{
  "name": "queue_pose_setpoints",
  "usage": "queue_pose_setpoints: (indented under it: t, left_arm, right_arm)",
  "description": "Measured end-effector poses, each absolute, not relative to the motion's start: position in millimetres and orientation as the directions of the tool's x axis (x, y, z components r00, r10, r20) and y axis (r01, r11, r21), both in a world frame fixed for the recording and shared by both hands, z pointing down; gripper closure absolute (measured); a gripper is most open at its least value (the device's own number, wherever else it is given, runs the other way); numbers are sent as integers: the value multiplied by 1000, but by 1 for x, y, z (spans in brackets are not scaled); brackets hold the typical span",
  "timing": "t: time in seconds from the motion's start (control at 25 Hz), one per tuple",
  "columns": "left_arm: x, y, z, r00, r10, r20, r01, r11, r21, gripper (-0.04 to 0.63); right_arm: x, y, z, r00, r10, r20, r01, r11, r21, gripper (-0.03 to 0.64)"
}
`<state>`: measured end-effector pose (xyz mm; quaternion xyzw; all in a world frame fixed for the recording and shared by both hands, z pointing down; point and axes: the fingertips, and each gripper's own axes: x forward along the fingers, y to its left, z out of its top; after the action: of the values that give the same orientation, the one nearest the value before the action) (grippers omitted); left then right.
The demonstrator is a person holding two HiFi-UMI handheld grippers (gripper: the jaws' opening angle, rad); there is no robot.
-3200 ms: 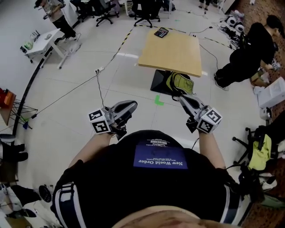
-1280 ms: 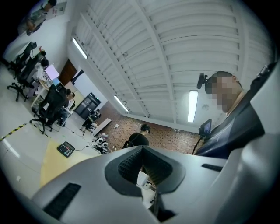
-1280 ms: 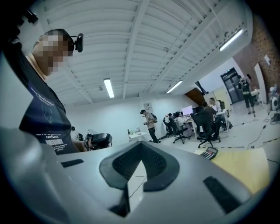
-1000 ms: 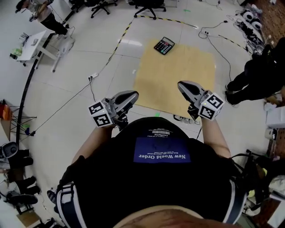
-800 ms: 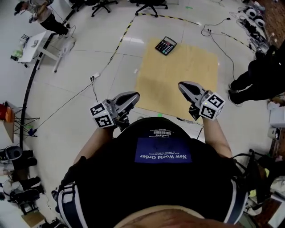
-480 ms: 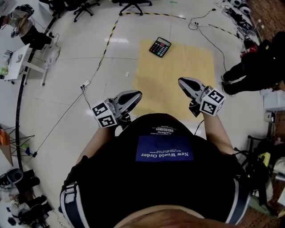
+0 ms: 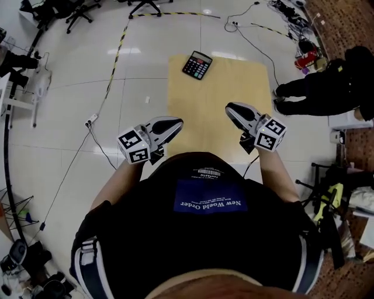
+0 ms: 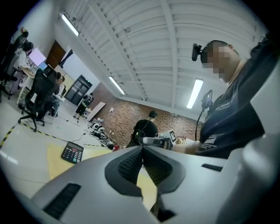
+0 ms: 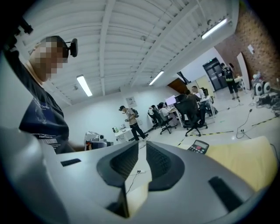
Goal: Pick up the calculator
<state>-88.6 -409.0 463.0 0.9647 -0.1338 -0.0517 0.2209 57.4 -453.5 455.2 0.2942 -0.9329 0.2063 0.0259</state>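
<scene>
The black calculator (image 7: 197,65) lies at the far left corner of a light wooden table (image 7: 225,87). My left gripper (image 7: 174,122) hovers by the table's near left edge, its jaws shut and empty. My right gripper (image 7: 229,108) is held over the near right part of the table, well short of the calculator. In the left gripper view the calculator (image 8: 72,153) shows far off to the left of the shut gripper (image 8: 142,148). In the right gripper view the calculator (image 9: 198,147) lies ahead to the right. There the right gripper (image 9: 142,146) shows a narrow gap; its jaws are opening with nothing between them.
A person in black (image 7: 318,87) crouches right of the table beside a red object (image 7: 307,60). Cables (image 7: 257,41) and striped tape (image 7: 120,47) run over the white floor. Office chairs (image 7: 52,11) stand at the far left, and a power strip (image 7: 90,121) lies on the left.
The wearer has walked up to the table. Table and calculator have come nearer and now lie just ahead of the grippers, which reach over the near edge.
</scene>
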Motion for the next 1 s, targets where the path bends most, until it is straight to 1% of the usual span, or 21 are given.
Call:
queue_pose_setpoints:
  t: [0.16, 0.36, 0.48, 0.6, 0.84, 1.0]
  left_arm:
    - [-70, -419, 465, 952, -307, -25, -259, -843, 471, 589]
    - [-56, -427, 476, 941, -339, -1, -290, -807, 515, 589]
    - [-57, -431, 492, 934, -356, 25, -311, -778, 545, 589]
    - [-62, -438, 512, 929, -367, 45, -325, -755, 570, 589]
    - [-72, -455, 539, 924, -381, 36, -319, -716, 621, 589]
    - [-86, -464, 558, 923, -383, 47, -323, -701, 635, 589]
  right_arm:
    - [91, -503, 491, -797, -575, 183, -587, 669, -456, 565]
    - [108, -568, 545, -786, -568, 243, -604, 621, -500, 523]
    - [108, -610, 581, -778, -563, 278, -614, 589, -526, 476]
    - [110, -658, 614, -753, -581, 309, -640, 538, -549, 414]
    - [130, -745, 669, -650, -656, 384, -731, 403, -550, 410]
    - [124, -777, 690, -647, -645, 408, -732, 373, -571, 411]
